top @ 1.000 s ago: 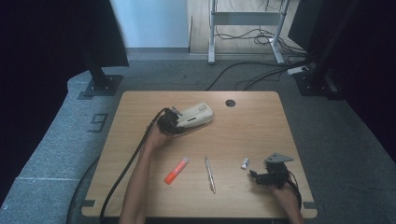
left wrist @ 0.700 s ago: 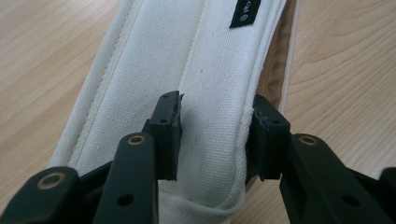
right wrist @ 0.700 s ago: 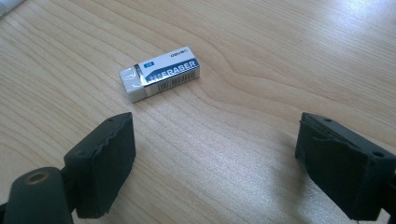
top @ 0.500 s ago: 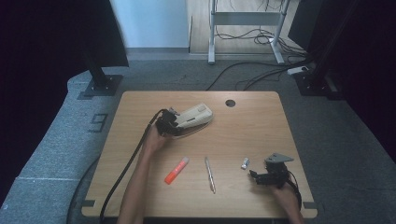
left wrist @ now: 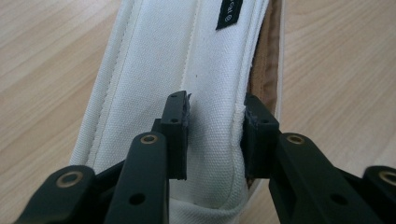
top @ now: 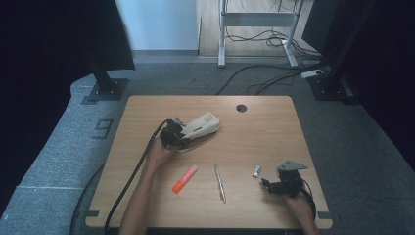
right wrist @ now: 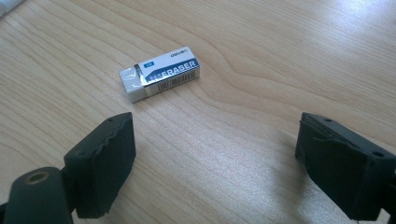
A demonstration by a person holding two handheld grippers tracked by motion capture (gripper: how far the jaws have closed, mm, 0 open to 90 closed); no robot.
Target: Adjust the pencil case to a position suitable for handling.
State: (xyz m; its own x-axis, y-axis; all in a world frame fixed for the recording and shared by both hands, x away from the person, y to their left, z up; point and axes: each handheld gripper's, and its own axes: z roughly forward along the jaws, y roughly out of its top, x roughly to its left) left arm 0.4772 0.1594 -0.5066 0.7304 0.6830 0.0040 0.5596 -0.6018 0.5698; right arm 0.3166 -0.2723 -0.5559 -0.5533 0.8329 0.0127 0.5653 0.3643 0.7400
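Observation:
A white fabric pencil case [top: 201, 125] with a brown underside lies on the wooden table [top: 274, 127] left of centre. My left gripper [top: 180, 134] is at its left end. In the left gripper view the jaws have just been closing and the left gripper [left wrist: 217, 112] now pinches a fold of the pencil case [left wrist: 187, 56] near its edge. My right gripper [top: 266, 183] rests low at the front right with its jaws wide apart. A white eraser [right wrist: 159, 73] in a blue sleeve lies just ahead of the right gripper [right wrist: 215, 140], untouched.
An orange marker [top: 185, 178] and a silver pen [top: 220, 182] lie near the front middle of the table. A round cable hole [top: 241, 108] sits at the back. The eraser [top: 257, 171] lies just left of my right gripper. The left gripper's cable trails off the front edge.
My left gripper and the pencil case have shifted a little toward the near edge. The right gripper has not moved.

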